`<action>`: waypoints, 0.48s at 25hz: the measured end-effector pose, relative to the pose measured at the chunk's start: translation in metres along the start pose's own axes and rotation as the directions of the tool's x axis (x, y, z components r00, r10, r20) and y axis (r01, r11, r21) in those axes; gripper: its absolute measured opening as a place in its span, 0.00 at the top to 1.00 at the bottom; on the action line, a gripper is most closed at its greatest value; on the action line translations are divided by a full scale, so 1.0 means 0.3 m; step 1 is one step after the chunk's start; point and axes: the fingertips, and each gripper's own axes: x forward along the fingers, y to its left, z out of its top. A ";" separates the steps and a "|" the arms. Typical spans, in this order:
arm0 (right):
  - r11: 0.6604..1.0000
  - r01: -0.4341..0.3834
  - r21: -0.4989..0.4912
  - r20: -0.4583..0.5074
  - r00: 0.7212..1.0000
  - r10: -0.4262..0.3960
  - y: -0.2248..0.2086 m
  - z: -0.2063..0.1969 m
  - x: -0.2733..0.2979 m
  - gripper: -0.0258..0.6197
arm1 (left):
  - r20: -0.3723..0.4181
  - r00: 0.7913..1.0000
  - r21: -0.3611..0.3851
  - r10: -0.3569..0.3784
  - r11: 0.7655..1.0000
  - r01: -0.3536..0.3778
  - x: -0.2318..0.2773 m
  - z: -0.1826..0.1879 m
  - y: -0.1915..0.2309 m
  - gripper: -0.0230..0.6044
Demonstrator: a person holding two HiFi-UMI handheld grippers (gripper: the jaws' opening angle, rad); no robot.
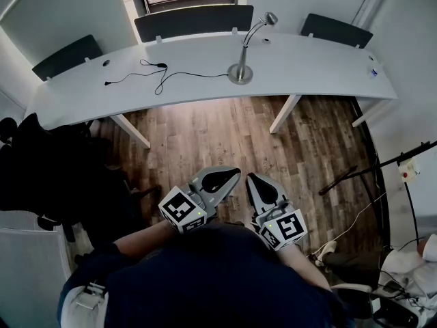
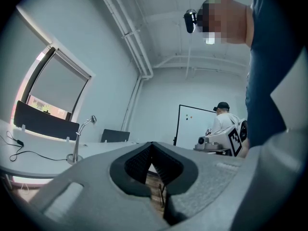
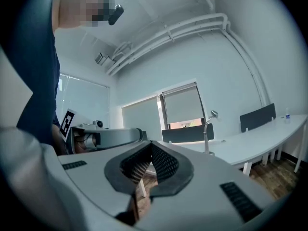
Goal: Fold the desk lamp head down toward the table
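Desk lamp [image 1: 244,55] stands upright near the middle of the white curved surface [image 1: 321,67], neck arched, head raised. Its cable [image 1: 179,74] trails left across the surface. Left gripper [image 1: 231,175] and right gripper [image 1: 252,180] sit side by side over the wood floor [image 1: 225,135], well apart from the lamp. Both sets of jaws are together, nothing between them.

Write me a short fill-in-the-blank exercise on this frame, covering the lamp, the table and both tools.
The lamp stands on the ____ table.
The left tool and the right tool are both ____, holding nothing.
Behind the table stand ____ chairs.
In the head view, the cable lies to the lamp's ____.
Missing words: white; shut; three; left.
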 end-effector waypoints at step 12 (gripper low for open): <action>1.000 -0.006 0.001 0.016 1.000 0.006 -0.129 0.038 -0.072 0.94 | -0.022 1.000 0.053 0.018 0.998 -0.017 0.121 -0.009 -0.028 0.95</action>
